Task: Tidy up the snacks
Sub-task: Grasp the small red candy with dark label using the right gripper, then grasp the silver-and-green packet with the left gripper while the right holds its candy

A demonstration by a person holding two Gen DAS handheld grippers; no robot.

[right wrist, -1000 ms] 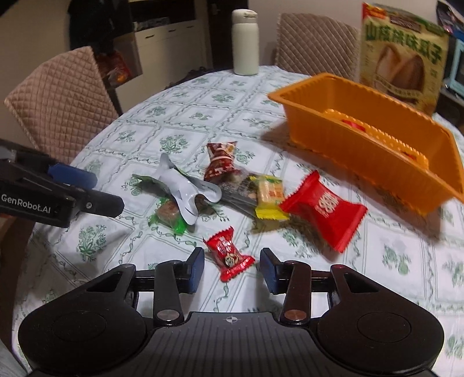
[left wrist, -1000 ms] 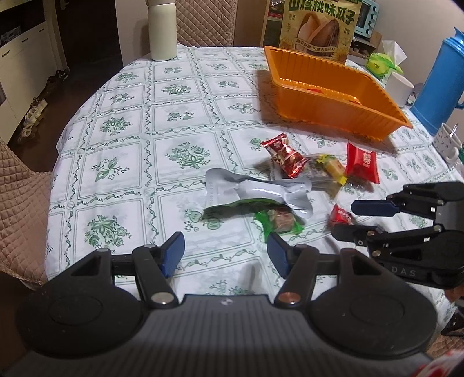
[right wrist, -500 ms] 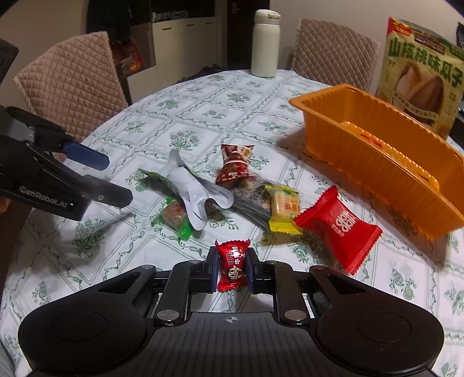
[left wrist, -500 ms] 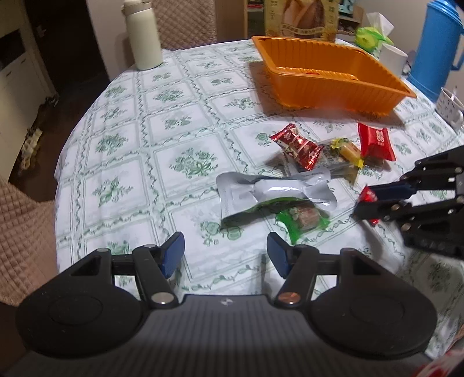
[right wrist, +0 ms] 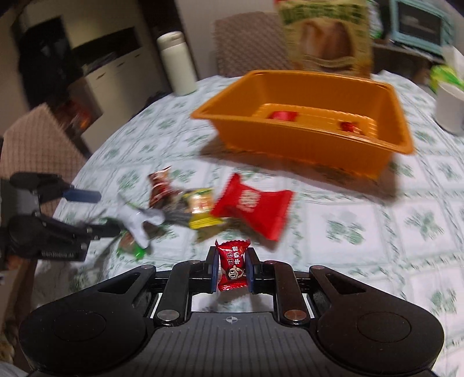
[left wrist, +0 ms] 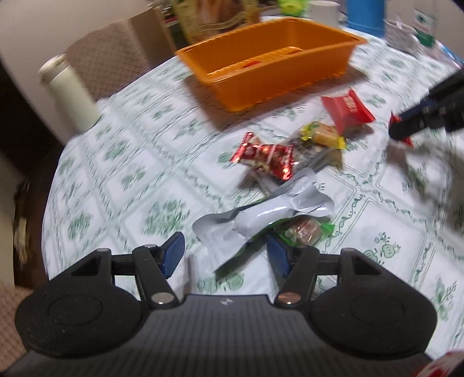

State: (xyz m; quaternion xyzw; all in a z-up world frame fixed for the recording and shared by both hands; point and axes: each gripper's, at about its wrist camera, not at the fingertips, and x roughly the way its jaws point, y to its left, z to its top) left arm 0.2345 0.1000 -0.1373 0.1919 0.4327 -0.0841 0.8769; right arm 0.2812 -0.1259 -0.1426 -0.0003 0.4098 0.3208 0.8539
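My right gripper (right wrist: 232, 268) is shut on a small red candy (right wrist: 233, 265) and holds it above the tablecloth. Ahead of it stands the orange tray (right wrist: 301, 145) with two red candies inside. My left gripper (left wrist: 226, 255) is open just in front of a silver packet (left wrist: 261, 217) and a green-wrapped candy (left wrist: 304, 230). Beyond these lie a dark red foil candy (left wrist: 266, 156), a yellow candy (left wrist: 324, 136) and a big red packet (left wrist: 346, 111). In the left wrist view the right gripper (left wrist: 403, 132) shows at the right edge with the red candy.
A white bottle (left wrist: 68, 92) stands at the table's far left, a snack bag (right wrist: 326, 34) behind the tray, and a blue jug (left wrist: 365, 14) and white cup (right wrist: 451, 107) at the far right. Quilted chairs (right wrist: 32, 145) surround the table.
My right gripper shut on the small red candy and lifted it off the table toward the tray. My left gripper rolled and moved closer to the silver packet, still open.
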